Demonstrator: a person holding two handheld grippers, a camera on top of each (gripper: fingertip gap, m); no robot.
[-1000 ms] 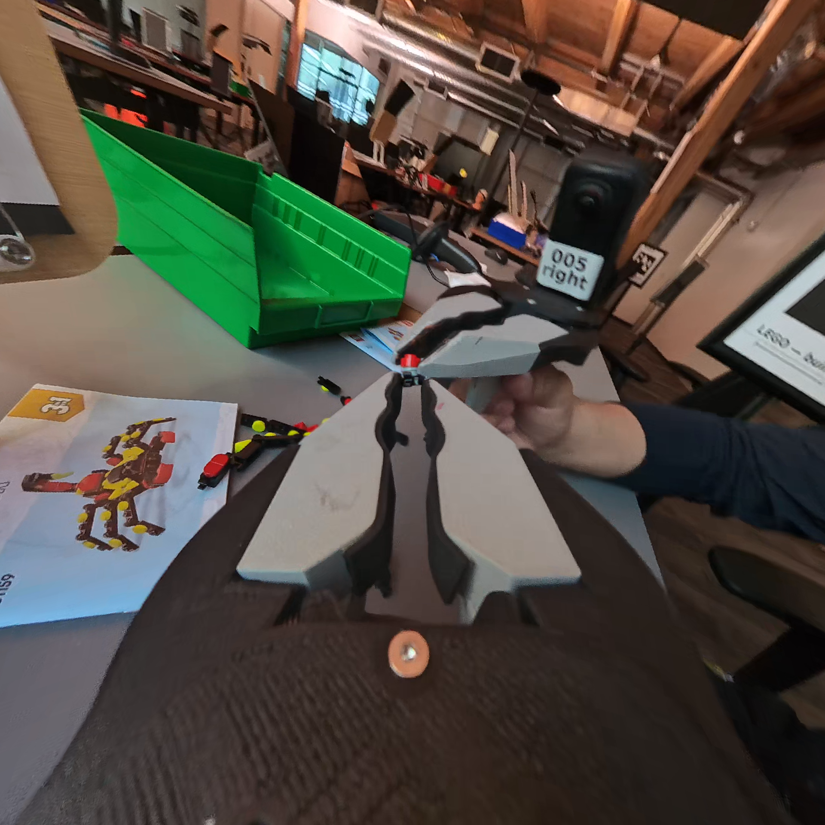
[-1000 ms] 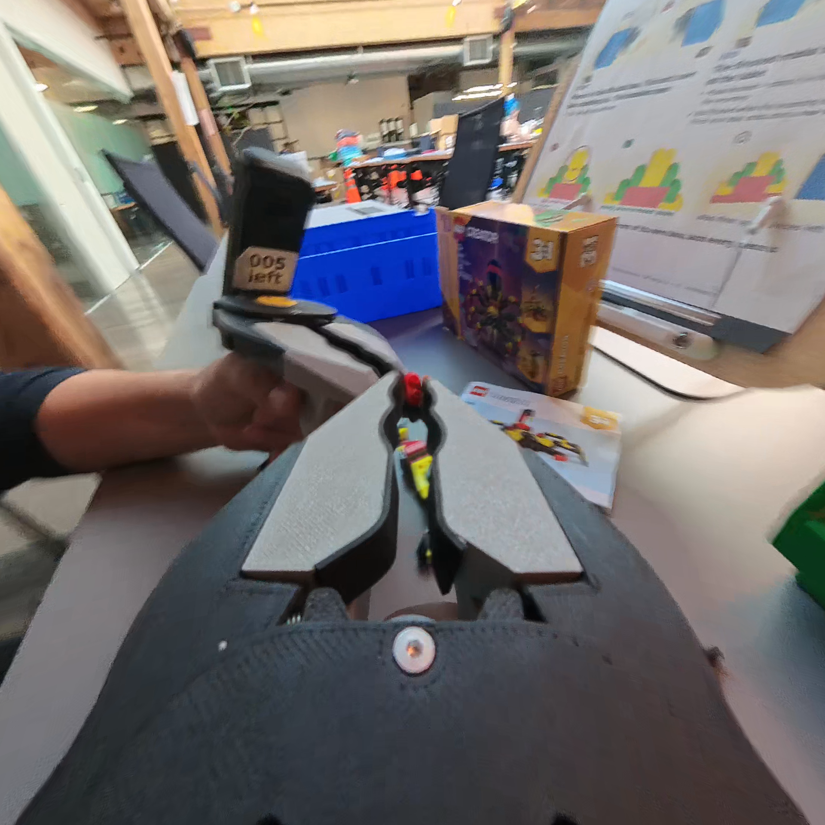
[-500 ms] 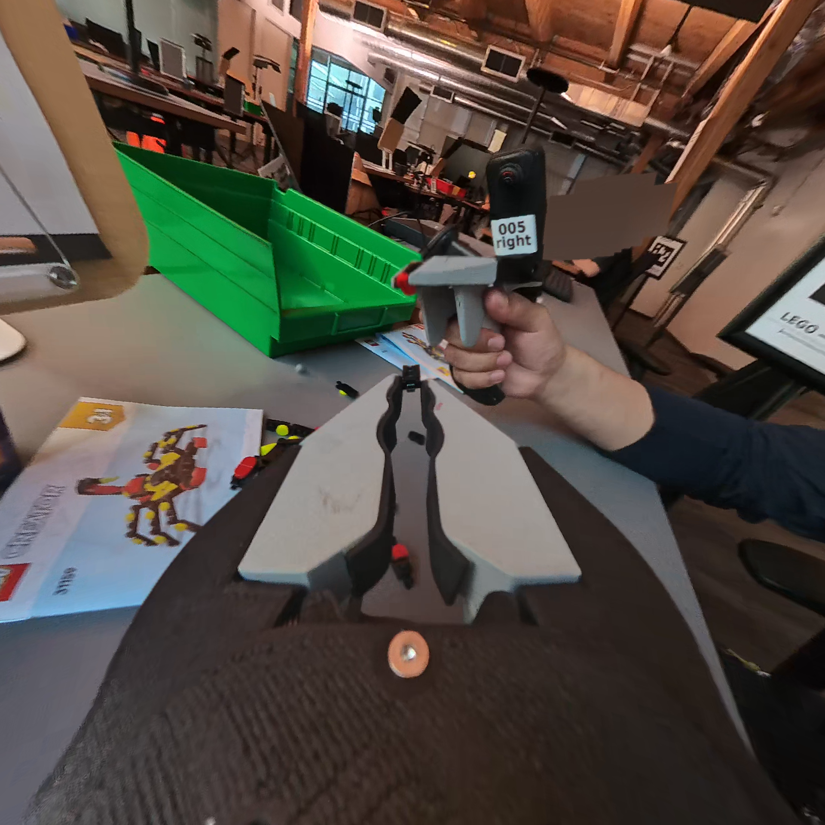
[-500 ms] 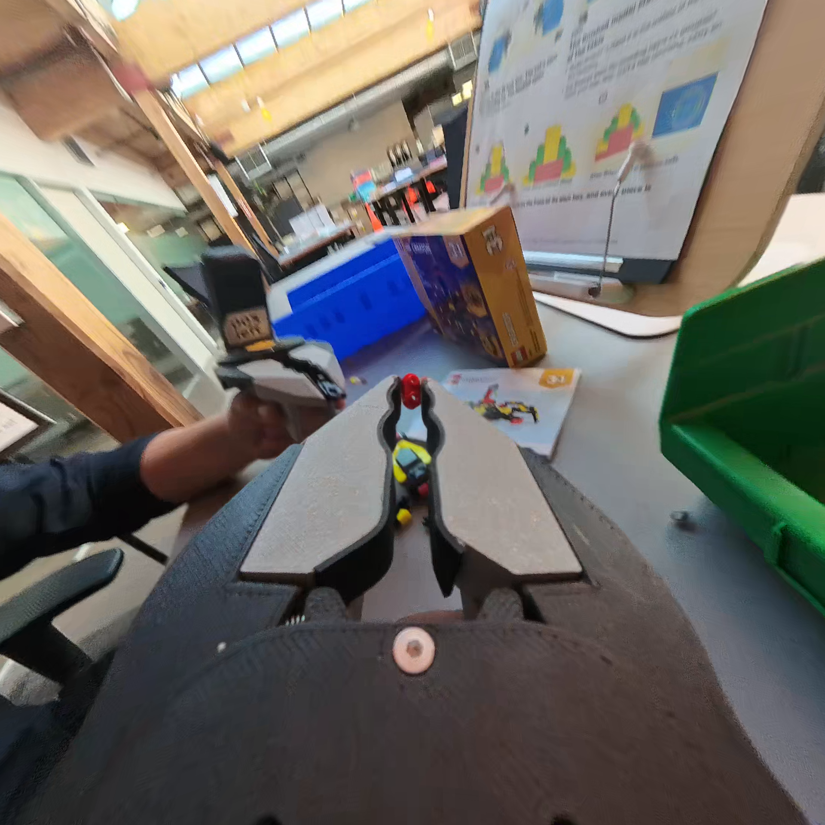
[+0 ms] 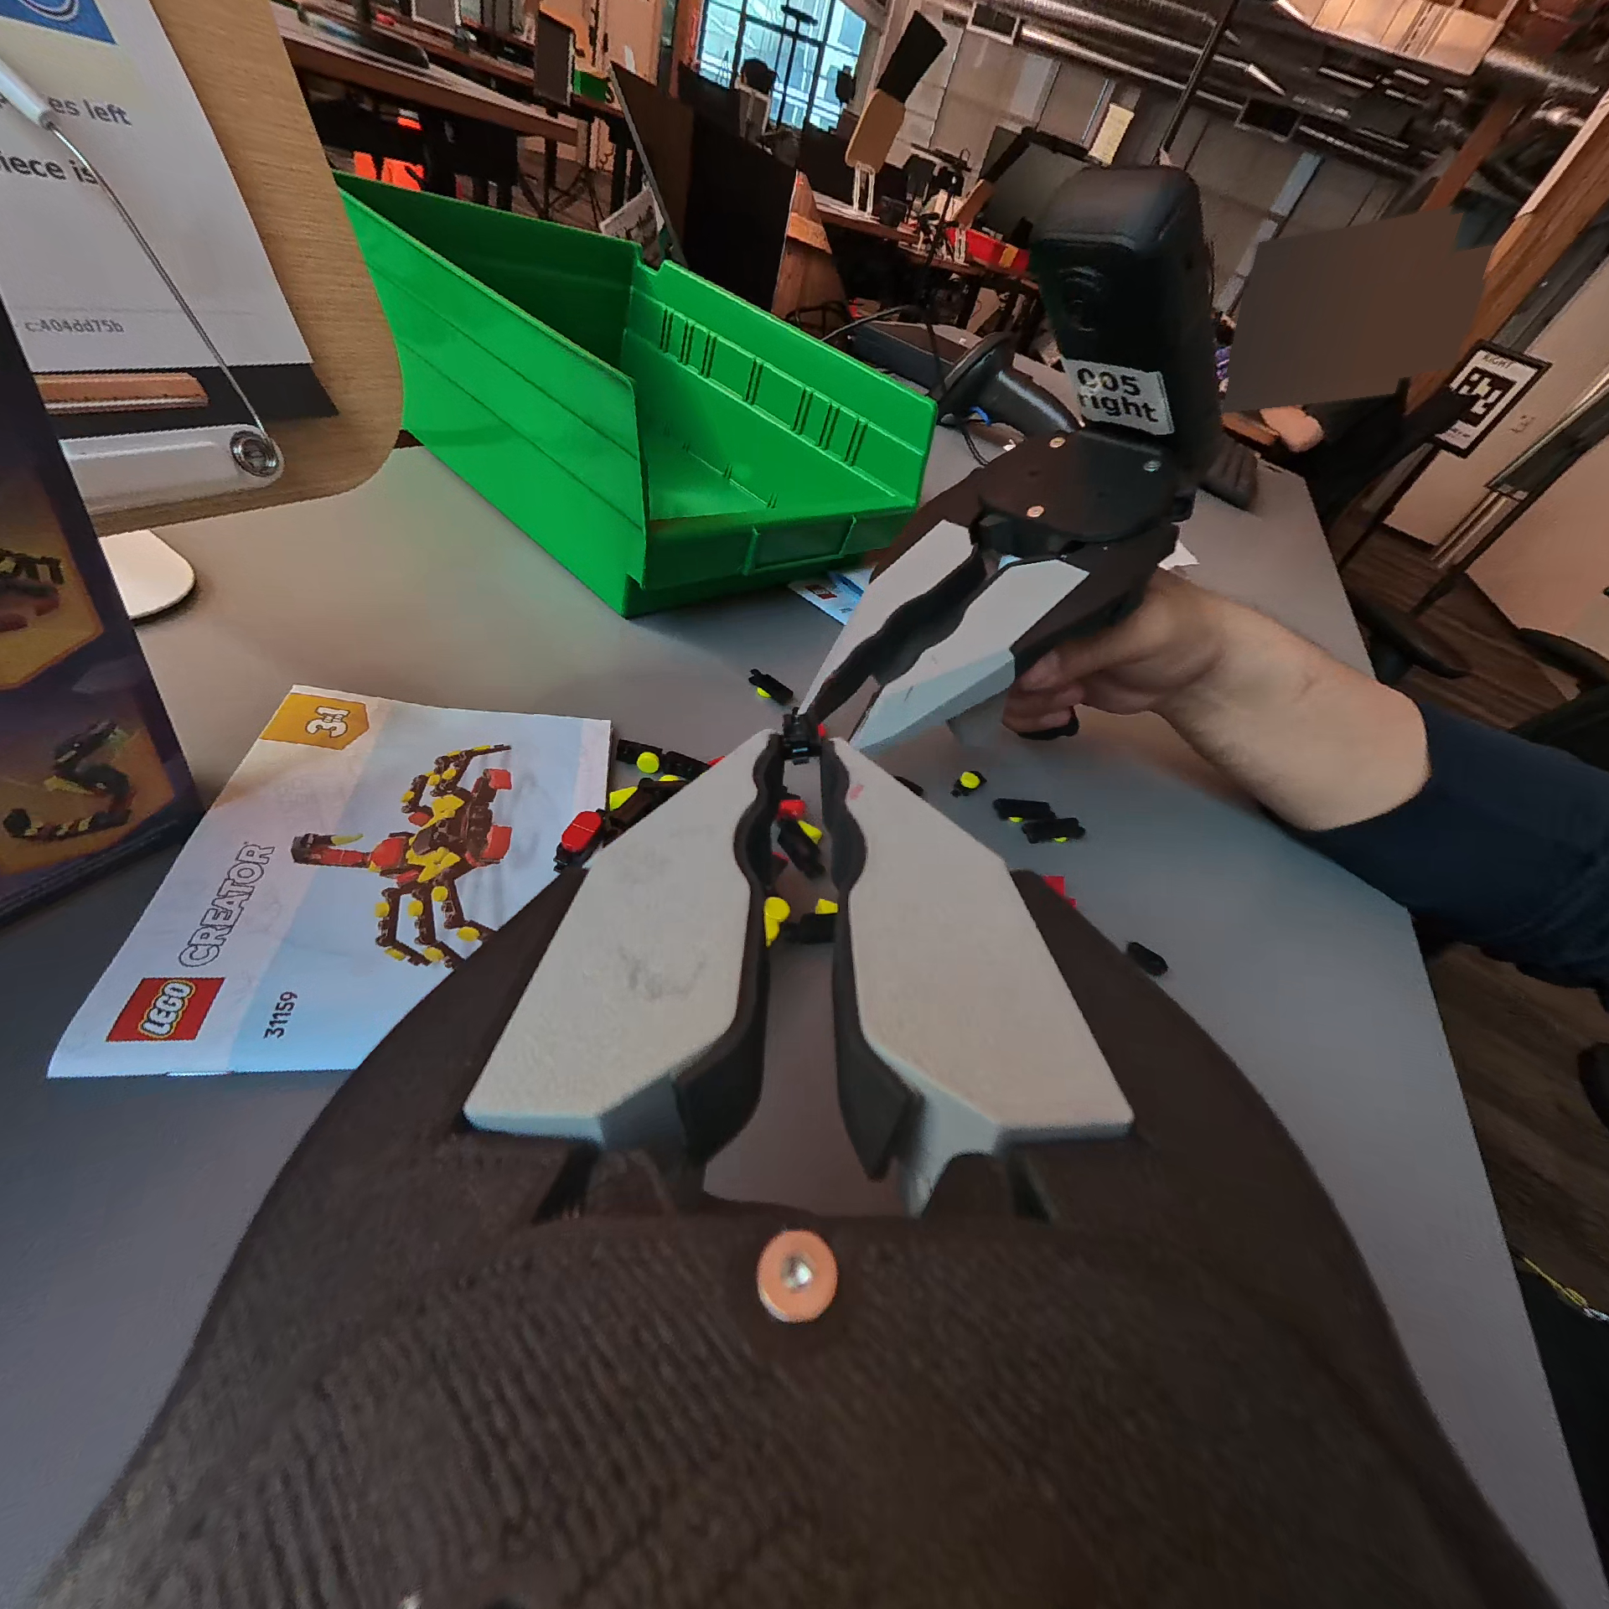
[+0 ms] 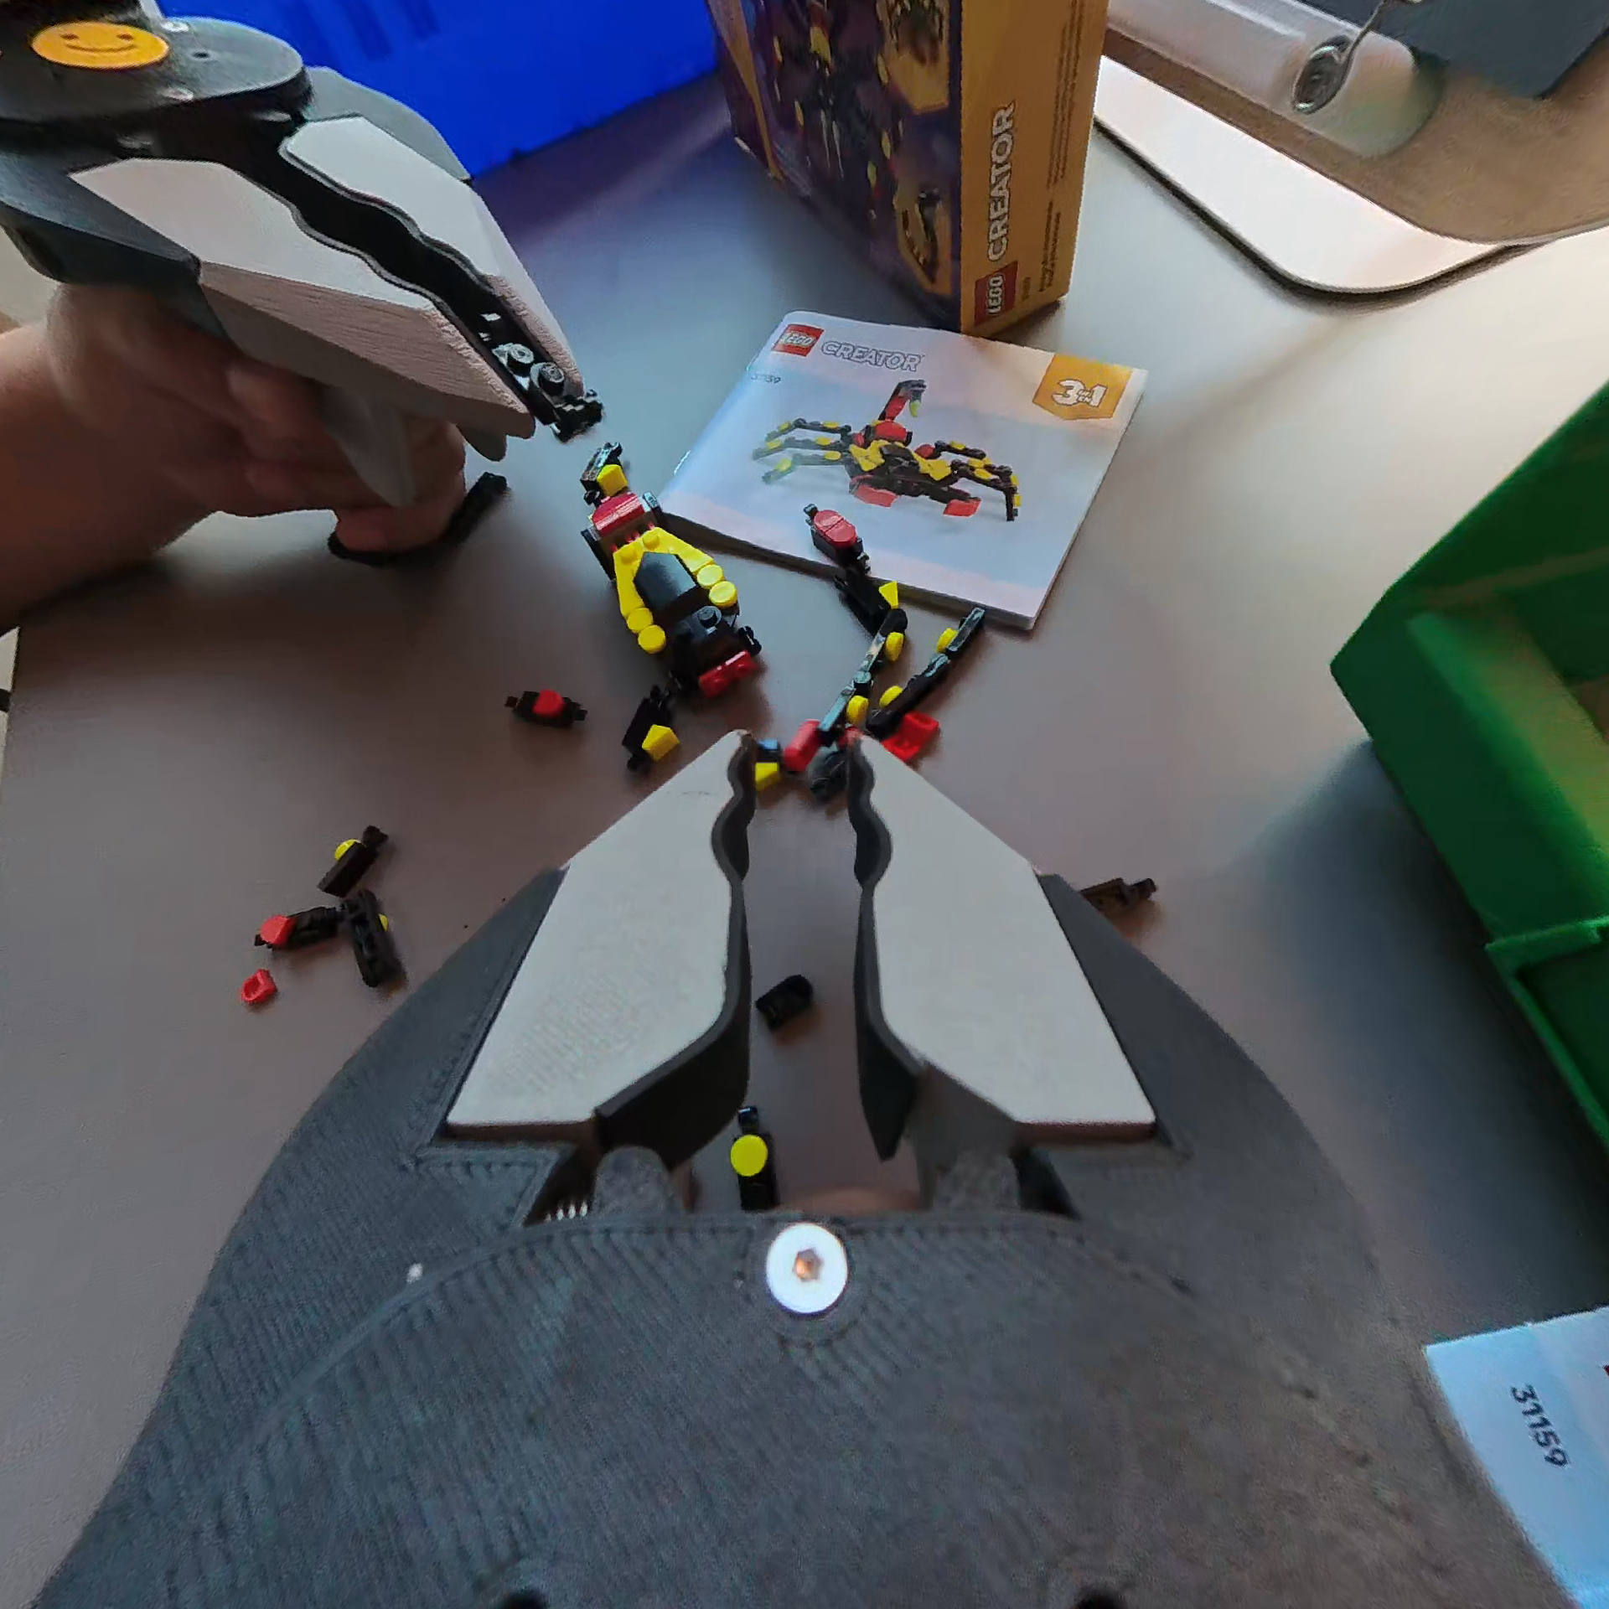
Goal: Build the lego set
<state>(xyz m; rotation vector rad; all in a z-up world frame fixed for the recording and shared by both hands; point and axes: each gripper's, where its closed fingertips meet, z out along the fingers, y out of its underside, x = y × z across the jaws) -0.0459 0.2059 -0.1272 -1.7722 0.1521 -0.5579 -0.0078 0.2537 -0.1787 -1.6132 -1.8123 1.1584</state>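
My left gripper (image 5: pixel 798 747) is shut on a small black brick piece (image 5: pixel 797 738) and holds it just above the grey table (image 5: pixel 435 592). The right wrist view shows that piece (image 6: pixel 557 396) pinched at its tips. My right gripper (image 6: pixel 798 750) is open, low over the table. A small red piece (image 6: pixel 802 743) and a yellow-and-blue bit (image 6: pixel 764 770) lie between its fingertips, with the pads apart from them. In the left wrist view the right gripper (image 5: pixel 827 710) points down close to my left tips. A partly built yellow, black and red model (image 6: pixel 670 592) lies ahead of it.
Several loose black, red and yellow pieces (image 6: pixel 348 923) lie scattered on the table. An instruction booklet (image 6: pixel 905 461) lies beyond them, with a toy box (image 6: pixel 914 131) behind it. A green bin (image 5: pixel 653 409) stands at the back and a blue bin (image 6: pixel 522 70) at the far left. Tip to tip, the grippers are about 9 cm apart.
Both grippers came down from mid-air toward the table. My right gripper opened and let go of the red piece it pinched. My left gripper kept its black piece.
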